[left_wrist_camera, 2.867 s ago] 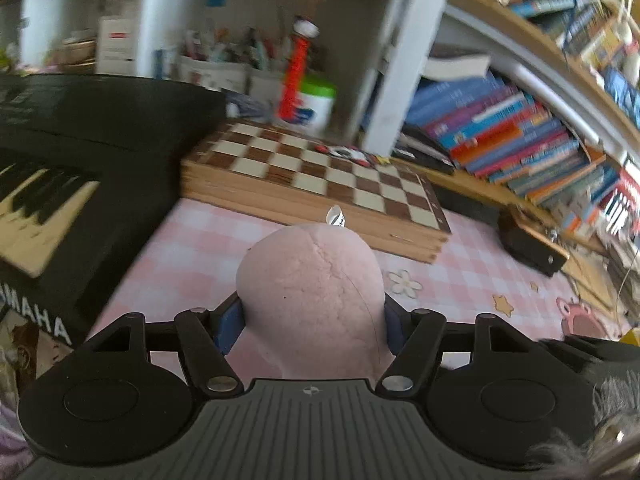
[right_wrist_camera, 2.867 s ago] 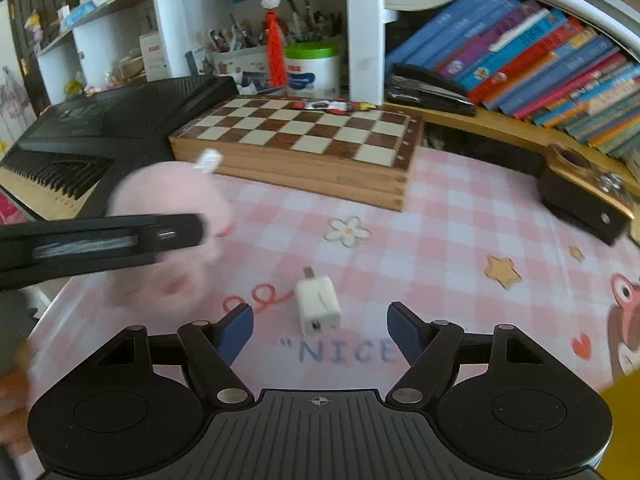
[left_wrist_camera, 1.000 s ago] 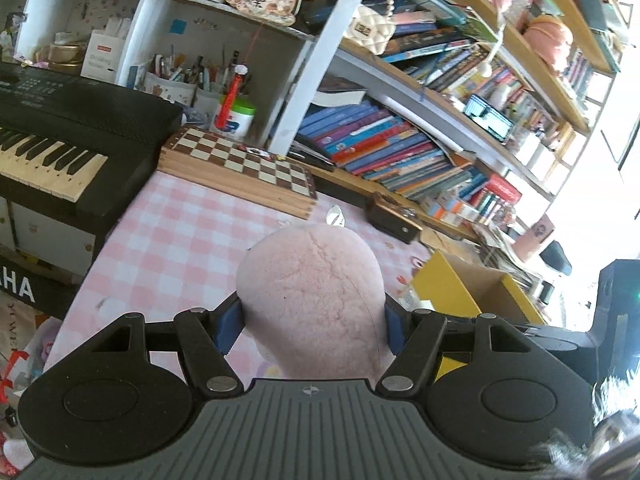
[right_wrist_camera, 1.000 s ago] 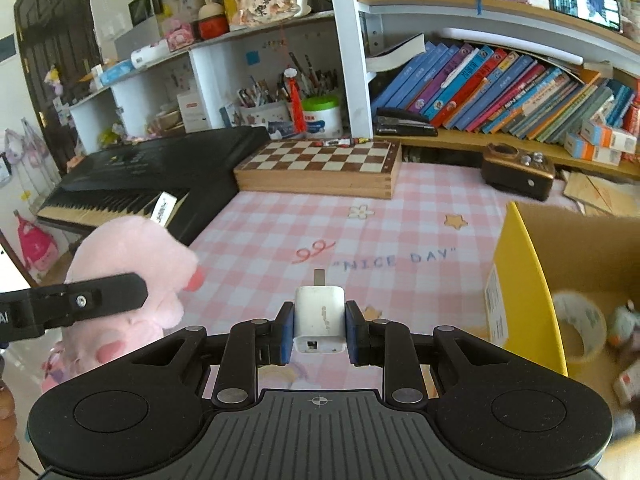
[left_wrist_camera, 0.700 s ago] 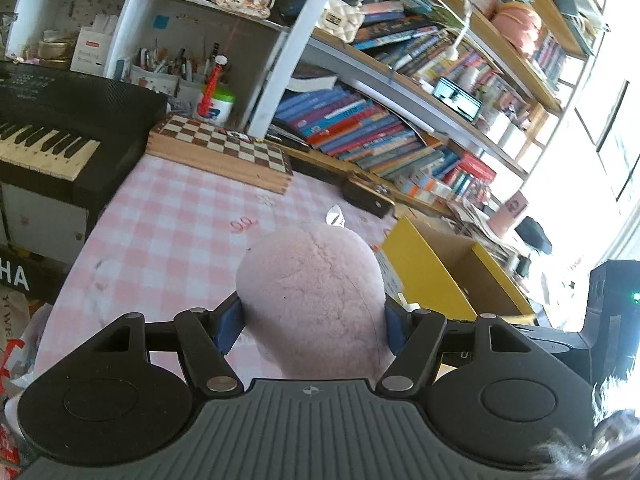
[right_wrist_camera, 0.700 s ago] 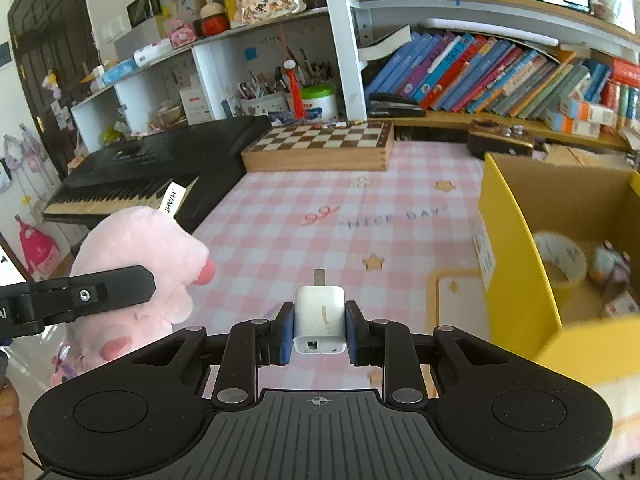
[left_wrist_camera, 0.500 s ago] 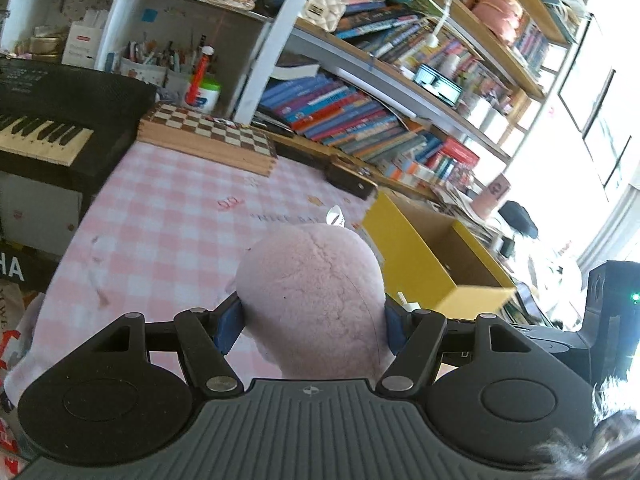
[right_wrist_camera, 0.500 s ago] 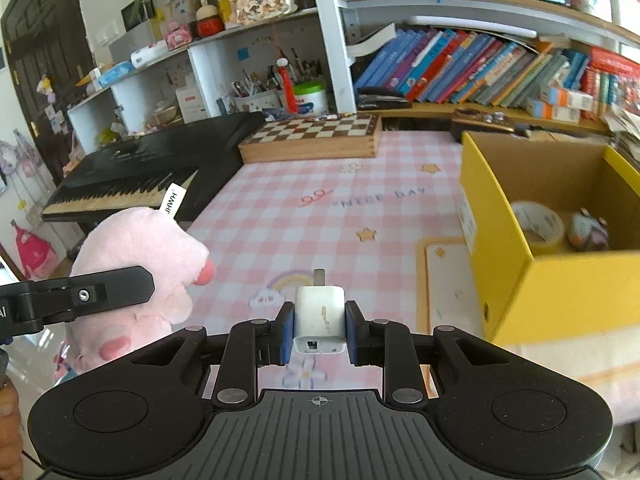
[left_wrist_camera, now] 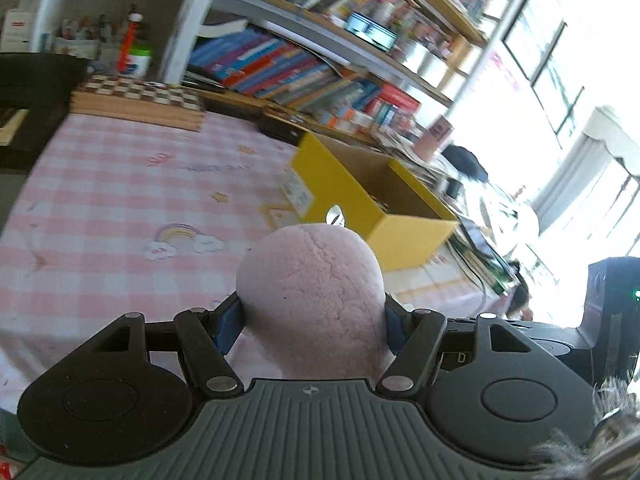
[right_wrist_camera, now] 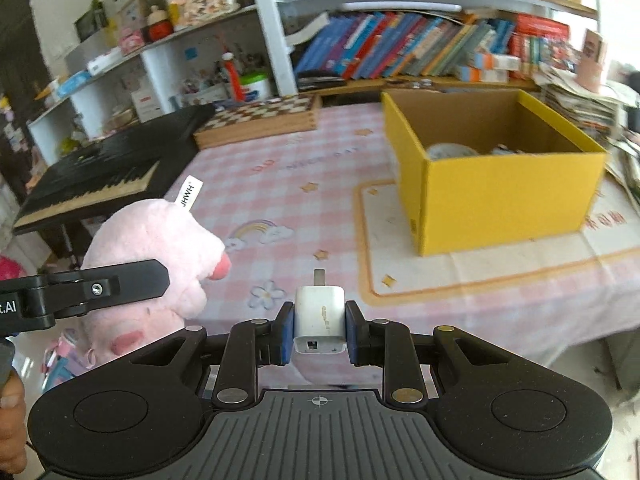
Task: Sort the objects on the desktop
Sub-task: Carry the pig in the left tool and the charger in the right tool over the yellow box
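Observation:
My left gripper [left_wrist_camera: 310,326] is shut on a pink plush toy [left_wrist_camera: 310,296], held above the near edge of the pink checked tablecloth [left_wrist_camera: 120,184]. The toy also shows at the left of the right wrist view [right_wrist_camera: 160,248], with a white tag on top. My right gripper [right_wrist_camera: 319,334] is shut on a white USB charger plug [right_wrist_camera: 320,316], its prong pointing forward. A yellow cardboard box [right_wrist_camera: 496,196] stands open on the table ahead to the right, with a tape roll [right_wrist_camera: 450,150] and small items inside. It also shows in the left wrist view [left_wrist_camera: 360,196].
A black keyboard [right_wrist_camera: 100,176] lies along the table's left side. A wooden chessboard [right_wrist_camera: 260,118] sits at the back, with bookshelves [right_wrist_camera: 420,52] behind. A cream mat [right_wrist_camera: 480,268] lies under the box. Stacked papers [right_wrist_camera: 580,104] lie at the right.
Both grippers have pulled back and swung right with their objects still held. The yellow box now sits closer and more central in both views.

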The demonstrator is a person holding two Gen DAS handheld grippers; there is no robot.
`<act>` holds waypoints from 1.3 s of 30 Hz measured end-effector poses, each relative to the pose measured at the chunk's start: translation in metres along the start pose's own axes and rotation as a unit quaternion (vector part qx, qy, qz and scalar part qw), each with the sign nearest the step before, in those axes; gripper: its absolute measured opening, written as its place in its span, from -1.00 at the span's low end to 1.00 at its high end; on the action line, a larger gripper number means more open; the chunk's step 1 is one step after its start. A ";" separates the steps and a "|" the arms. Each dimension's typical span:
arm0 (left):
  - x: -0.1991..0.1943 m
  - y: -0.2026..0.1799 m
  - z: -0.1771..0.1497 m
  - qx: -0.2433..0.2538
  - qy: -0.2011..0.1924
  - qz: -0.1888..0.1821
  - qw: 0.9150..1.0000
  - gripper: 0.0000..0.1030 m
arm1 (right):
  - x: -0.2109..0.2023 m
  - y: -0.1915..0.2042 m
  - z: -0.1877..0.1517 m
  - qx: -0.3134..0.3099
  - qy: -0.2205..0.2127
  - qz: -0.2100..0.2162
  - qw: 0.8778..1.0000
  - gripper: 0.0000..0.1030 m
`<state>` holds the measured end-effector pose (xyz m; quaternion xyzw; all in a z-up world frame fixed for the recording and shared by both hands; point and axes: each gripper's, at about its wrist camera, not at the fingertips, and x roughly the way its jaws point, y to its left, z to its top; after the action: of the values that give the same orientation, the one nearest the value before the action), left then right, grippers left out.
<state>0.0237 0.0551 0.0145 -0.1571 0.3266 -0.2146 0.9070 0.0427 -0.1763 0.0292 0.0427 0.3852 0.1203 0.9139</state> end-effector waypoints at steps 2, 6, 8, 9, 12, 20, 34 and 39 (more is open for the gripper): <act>0.005 -0.006 -0.001 0.005 0.006 -0.011 1.000 0.27 | -0.005 -0.005 -0.004 0.007 0.001 -0.009 1.000 -0.52; 0.013 -0.015 -0.004 0.018 0.018 -0.030 0.999 0.27 | -0.011 -0.016 -0.011 0.023 0.002 -0.025 0.999 -0.52; 0.016 -0.019 -0.005 0.022 0.022 -0.038 0.999 0.27 | -0.014 -0.021 -0.015 0.031 0.003 -0.031 0.999 -0.52; 0.017 -0.021 -0.006 0.024 0.024 -0.040 0.999 0.27 | -0.015 -0.024 -0.017 0.037 0.004 -0.034 0.999 -0.52; 0.023 -0.025 -0.004 0.028 0.028 -0.045 0.998 0.27 | -0.018 -0.030 -0.020 0.046 0.003 -0.041 0.998 -0.52; 0.051 -0.049 -0.003 0.043 0.050 -0.072 0.995 0.27 | -0.026 -0.060 -0.020 0.070 0.001 -0.060 0.996 -0.52; 0.094 -0.093 0.007 0.061 0.062 -0.084 0.993 0.27 | -0.030 -0.114 -0.008 0.086 0.002 -0.069 0.994 -0.52; 0.110 -0.111 0.009 0.065 0.066 -0.084 0.992 0.27 | -0.029 -0.137 -0.003 0.088 0.006 -0.066 0.994 -0.52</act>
<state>0.0744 -0.0936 0.0105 -0.1105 0.3572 -0.3203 0.8704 0.0467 -0.3161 0.0234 0.0970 0.4016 0.0256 0.9103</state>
